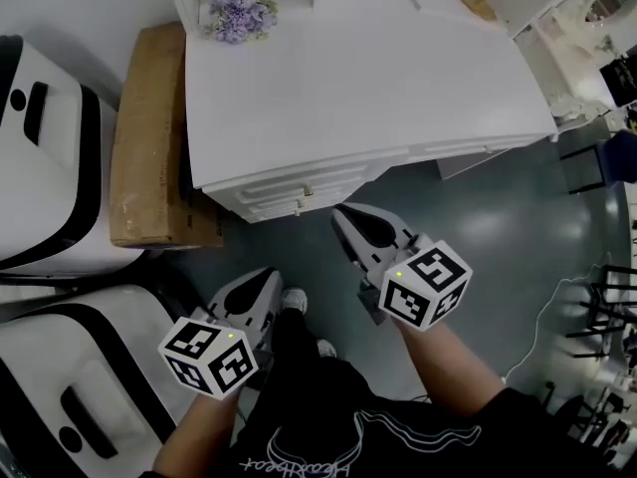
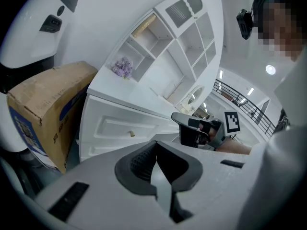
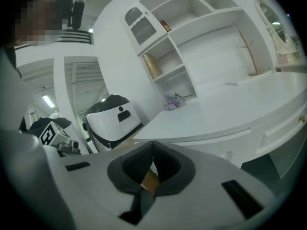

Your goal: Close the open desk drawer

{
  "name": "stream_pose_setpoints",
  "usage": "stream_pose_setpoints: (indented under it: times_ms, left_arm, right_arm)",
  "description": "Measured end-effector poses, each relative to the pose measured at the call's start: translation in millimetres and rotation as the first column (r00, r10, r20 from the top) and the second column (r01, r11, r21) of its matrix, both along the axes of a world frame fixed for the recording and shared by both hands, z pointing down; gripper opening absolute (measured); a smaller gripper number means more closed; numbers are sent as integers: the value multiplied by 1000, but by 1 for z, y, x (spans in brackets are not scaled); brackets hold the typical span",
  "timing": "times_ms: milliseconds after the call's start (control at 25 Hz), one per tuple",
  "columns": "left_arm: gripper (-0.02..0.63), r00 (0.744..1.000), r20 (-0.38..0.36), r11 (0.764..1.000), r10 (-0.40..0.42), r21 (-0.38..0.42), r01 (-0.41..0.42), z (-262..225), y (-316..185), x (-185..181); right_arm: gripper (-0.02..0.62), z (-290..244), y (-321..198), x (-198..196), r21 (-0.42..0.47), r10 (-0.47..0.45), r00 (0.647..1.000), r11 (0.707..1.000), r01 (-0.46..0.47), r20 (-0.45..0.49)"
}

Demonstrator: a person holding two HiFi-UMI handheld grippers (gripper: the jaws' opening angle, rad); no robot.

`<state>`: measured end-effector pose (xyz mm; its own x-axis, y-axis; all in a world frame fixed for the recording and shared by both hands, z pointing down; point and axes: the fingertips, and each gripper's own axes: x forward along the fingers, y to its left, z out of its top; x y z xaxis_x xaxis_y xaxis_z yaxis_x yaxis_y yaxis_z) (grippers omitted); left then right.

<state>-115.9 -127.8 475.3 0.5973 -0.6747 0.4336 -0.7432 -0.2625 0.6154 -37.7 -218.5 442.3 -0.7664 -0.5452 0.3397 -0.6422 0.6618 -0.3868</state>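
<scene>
1. Head view: My left tongs [image 1: 269, 281] hang low over the grey floor [image 1: 478, 237], short of the desk [image 1: 378, 88] and well apart from it. My right tongs [image 1: 344, 217] are further forward, with their tip near the desk's front edge but not touching it. The drawer [image 1: 299, 189] sits under that front edge towards the desk's left corner, with two small knobs showing. I cannot tell from here how far it stands out. A box [image 1: 149, 137] stands against the desk's left side, and flowers [image 1: 239, 13] lie at the back left corner.

2. Left gripper view: My left tongs [image 2: 154, 150] have the jaws pressed together at the tips with nothing between them. Past them is the drawer [image 2: 120, 128] with its knob [image 2: 130, 134], and the box [image 2: 43, 114] is to its left. My right tongs [image 2: 178, 119] reach in from the right, close to the desk front. Shelves [image 2: 177, 42] rise at the desk's back edge, with the flowers [image 2: 123, 67] at their foot.

3. Right gripper view: My right tongs [image 3: 152, 150] also have the jaws together and grip nothing. They point across the desk [image 3: 230, 109] towards the flowers [image 3: 173, 99] and a white machine [image 3: 112, 116].
</scene>
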Motion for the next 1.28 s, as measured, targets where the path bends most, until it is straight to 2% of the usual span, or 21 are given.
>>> stream_pose_setpoints:
  times_ms: [280, 480, 600, 840, 1080, 1280]
  left_arm:
    - [5, 1000, 8, 992, 10, 126, -11, -72, 46, 31]
    - [5, 999, 31, 975, 13, 223, -20, -137, 89, 49]
    - [5, 999, 49, 955, 13, 295, -27, -180, 111, 56]
    - [5, 996, 85, 899, 33, 432, -67, -251, 150, 75]
    - [5, 993, 107, 865, 48, 492, -95, -284, 171, 93]
    - [5, 991, 121, 854, 54, 509, -109, -292, 176, 103]
  right_arm:
    - [6, -84, 90, 13, 138, -170, 985, 977, 166, 17]
    - [6, -139, 153, 33, 171, -245, 968, 958, 232, 58]
    - [6, -172, 182, 44, 211, -270, 961, 945, 251, 65]
    - [6, -226, 230, 58, 298, -333, 940, 907, 296, 79]
    - [6, -259, 246, 77, 357, -327, 938, 895, 269, 113]
    - [6, -269, 251, 86, 376, -327, 935, 890, 257, 135]
